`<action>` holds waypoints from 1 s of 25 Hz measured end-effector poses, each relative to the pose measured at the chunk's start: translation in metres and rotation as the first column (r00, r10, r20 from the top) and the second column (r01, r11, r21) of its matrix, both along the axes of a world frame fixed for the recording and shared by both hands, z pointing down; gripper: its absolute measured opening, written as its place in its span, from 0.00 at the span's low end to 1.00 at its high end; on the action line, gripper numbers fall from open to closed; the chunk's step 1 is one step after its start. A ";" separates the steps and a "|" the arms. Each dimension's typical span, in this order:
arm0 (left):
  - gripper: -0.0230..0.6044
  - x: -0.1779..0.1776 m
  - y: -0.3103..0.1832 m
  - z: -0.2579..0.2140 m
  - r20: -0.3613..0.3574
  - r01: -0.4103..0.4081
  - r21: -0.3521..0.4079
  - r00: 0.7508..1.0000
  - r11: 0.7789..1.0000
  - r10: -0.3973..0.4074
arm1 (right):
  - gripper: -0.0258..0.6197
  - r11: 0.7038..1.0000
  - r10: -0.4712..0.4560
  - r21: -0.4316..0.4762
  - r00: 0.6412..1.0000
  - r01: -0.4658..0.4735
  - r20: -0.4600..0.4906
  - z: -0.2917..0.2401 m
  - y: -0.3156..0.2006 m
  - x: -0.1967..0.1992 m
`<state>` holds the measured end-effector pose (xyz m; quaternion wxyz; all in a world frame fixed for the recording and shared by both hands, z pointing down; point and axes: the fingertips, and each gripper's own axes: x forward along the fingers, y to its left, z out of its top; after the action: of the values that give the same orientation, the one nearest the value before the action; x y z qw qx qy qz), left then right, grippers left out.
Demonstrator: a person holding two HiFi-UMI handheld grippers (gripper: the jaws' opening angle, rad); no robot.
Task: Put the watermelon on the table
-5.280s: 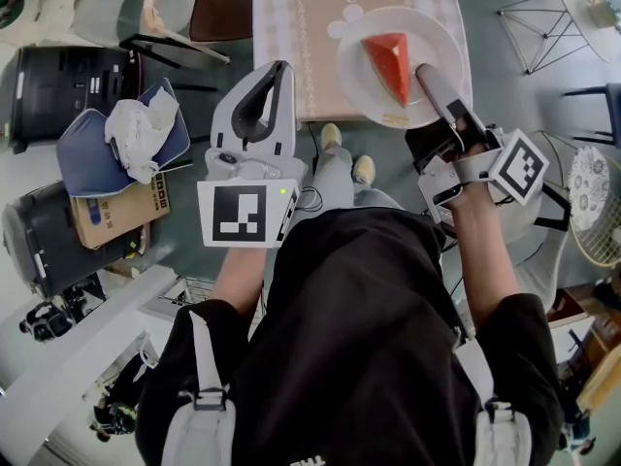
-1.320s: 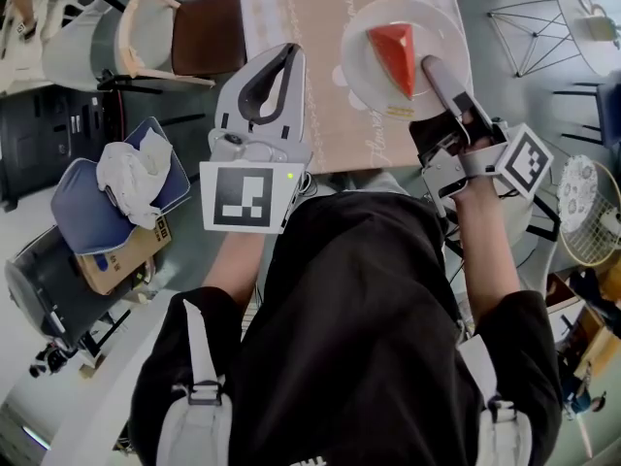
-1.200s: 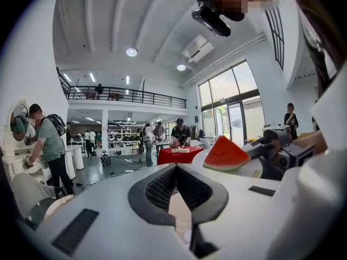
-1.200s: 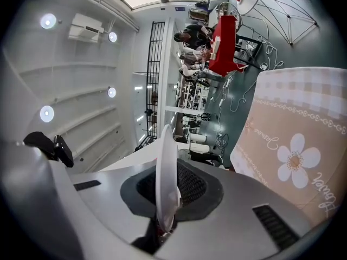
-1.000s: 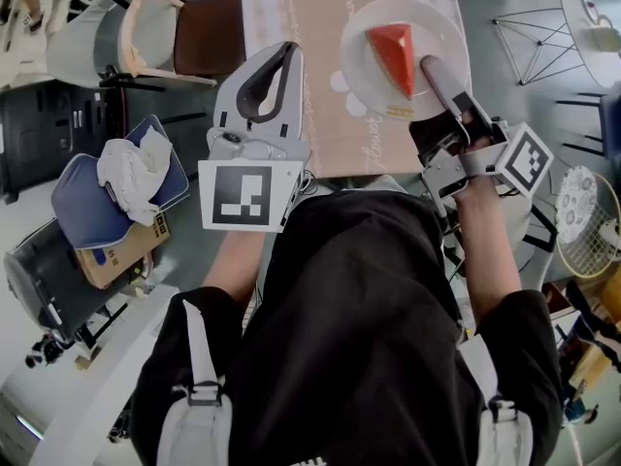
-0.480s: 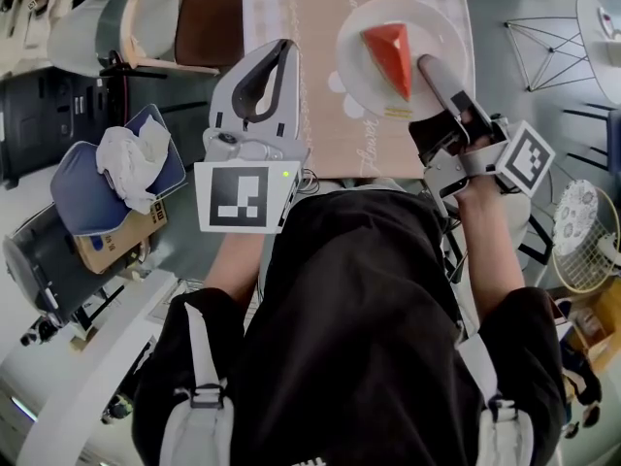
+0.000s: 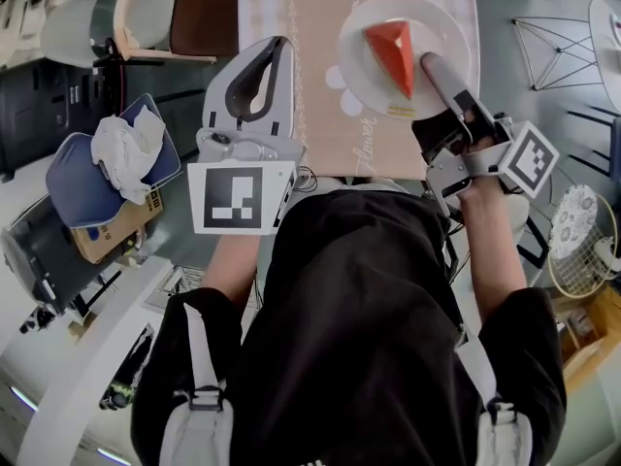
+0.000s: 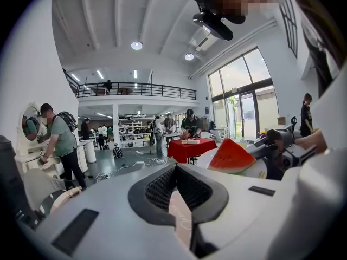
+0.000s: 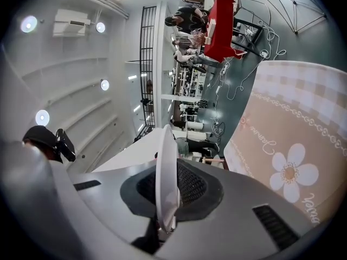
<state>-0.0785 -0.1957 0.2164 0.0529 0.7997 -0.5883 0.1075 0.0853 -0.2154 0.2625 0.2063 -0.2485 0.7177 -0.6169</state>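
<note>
White rim of the plate [image 9: 165, 161] is clamped edge-on between the jaws of the right gripper [image 9: 167, 210]. The jaws stand narrow, closed on that rim alone. The left gripper [image 8: 176, 172] has its jaws brought together on nothing. Only cloth shows through the hollow behind its tips.

The watermelon [image 7: 393, 54], one red wedge, lies loose near the centre of the plate [image 7: 354, 71], clear of both grippers. The plate is over the near end of the table [image 7: 325, 115]. Contact with the cloth cannot be confirmed.

Handling, as judged:
- The wedge is wet, soft-fleshed and unsecured, so it is likely to slide if the plate tilts.
- The plate looks stiff, smooth and breakable, and a one-sided rim grip carries the load off-centre.
- Keep the plate level, and hold at the rim, not on the fruit.

Lettering: cursive script runs beside the daisy print on the tablecloth [image 9: 293, 172]. It is not reliably readable.
</note>
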 end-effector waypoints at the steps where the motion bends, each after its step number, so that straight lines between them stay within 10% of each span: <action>1: 0.06 0.000 -0.002 0.002 0.001 0.000 -0.004 1.000 1.000 0.000 | 0.08 1.000 -0.002 -0.003 1.000 0.002 0.001 0.002 -0.002 -0.001; 25: 0.06 0.001 -0.030 0.061 0.022 -0.005 -0.102 1.000 0.995 0.007 | 0.08 0.996 -0.040 -0.082 0.999 0.038 -0.013 0.068 -0.018 -0.002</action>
<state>-0.0771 -0.2254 0.2777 0.0866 0.7964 -0.5803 0.1466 0.0829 -0.2339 0.3307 0.1787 -0.2472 0.6981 -0.6479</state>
